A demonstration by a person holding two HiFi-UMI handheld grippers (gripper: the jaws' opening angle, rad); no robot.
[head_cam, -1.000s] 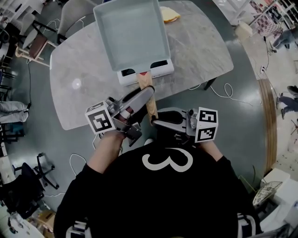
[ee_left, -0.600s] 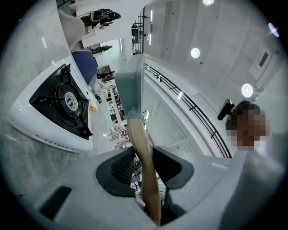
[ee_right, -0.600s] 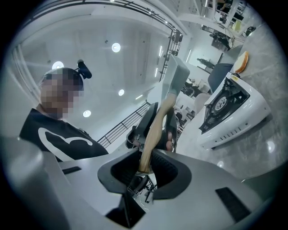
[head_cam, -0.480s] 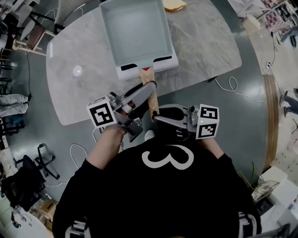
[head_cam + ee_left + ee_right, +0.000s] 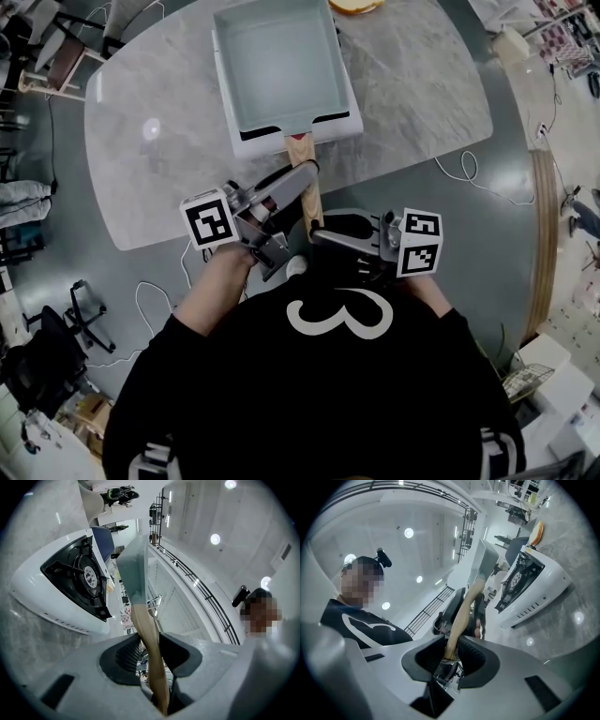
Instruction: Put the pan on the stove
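A square grey pan point(image 5: 281, 66) with a long wooden handle point(image 5: 302, 155) hangs over the white portable stove point(image 5: 258, 143) and hides most of it. In the left gripper view the pan point(image 5: 131, 569) is a little above the stove's black burner point(image 5: 79, 576), with a gap between them. My left gripper point(image 5: 302, 178) is shut on the middle of the handle point(image 5: 147, 639). Nearer my body, my right gripper point(image 5: 319, 232) is shut on the handle's end point(image 5: 464, 611). The right gripper view also shows the pan point(image 5: 485, 562) apart from the stove point(image 5: 529, 588).
The stove stands on a grey marble table point(image 5: 412, 84), close to its near edge. A yellow-brown item point(image 5: 354, 6) lies at the table's far side. A white cable point(image 5: 459, 173) trails on the floor at the right, and chairs point(image 5: 80, 319) stand at the left.
Both grippers keep the same hold on the handle. The pan and stove have slid slightly up and right in the head view; the pan stays over the stove.
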